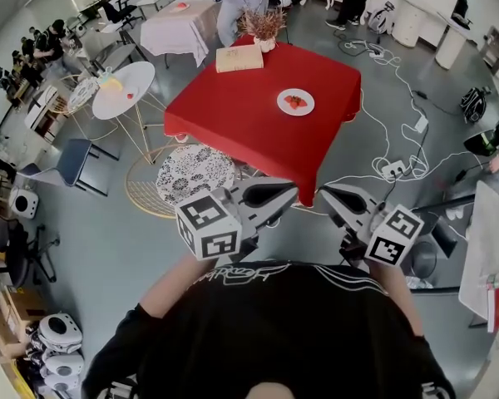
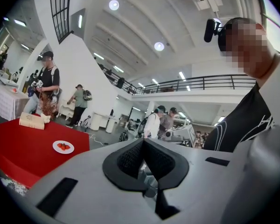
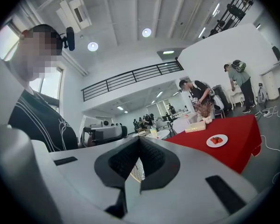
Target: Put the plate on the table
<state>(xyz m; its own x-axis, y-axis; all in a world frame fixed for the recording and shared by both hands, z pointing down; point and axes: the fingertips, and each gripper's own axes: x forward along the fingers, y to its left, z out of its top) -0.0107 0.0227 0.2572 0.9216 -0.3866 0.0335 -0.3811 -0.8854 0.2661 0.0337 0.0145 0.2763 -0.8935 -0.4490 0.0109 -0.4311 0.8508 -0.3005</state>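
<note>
The plate (image 1: 295,101) of red fruit sits flat on the red bench (image 1: 233,115), well ahead of both pairs of jaws, and since the left gripper (image 2: 142,144) and right gripper (image 3: 139,143) each have jaws pressed together on nothing, the task looks done, with 0 steps left.

My left gripper (image 2: 143,143) and right gripper (image 3: 139,141) wear smooth, matt grey plastic shells; their black pads (image 2: 129,160) look rubbery and finely ribbed. The table (image 1: 233,115) is draped in matt red cloth, folding softly at its edges. The plate (image 1: 295,101) looks white, smooth and glossy. The floor (image 1: 133,248) is smooth grey with a dull sheen.
</note>
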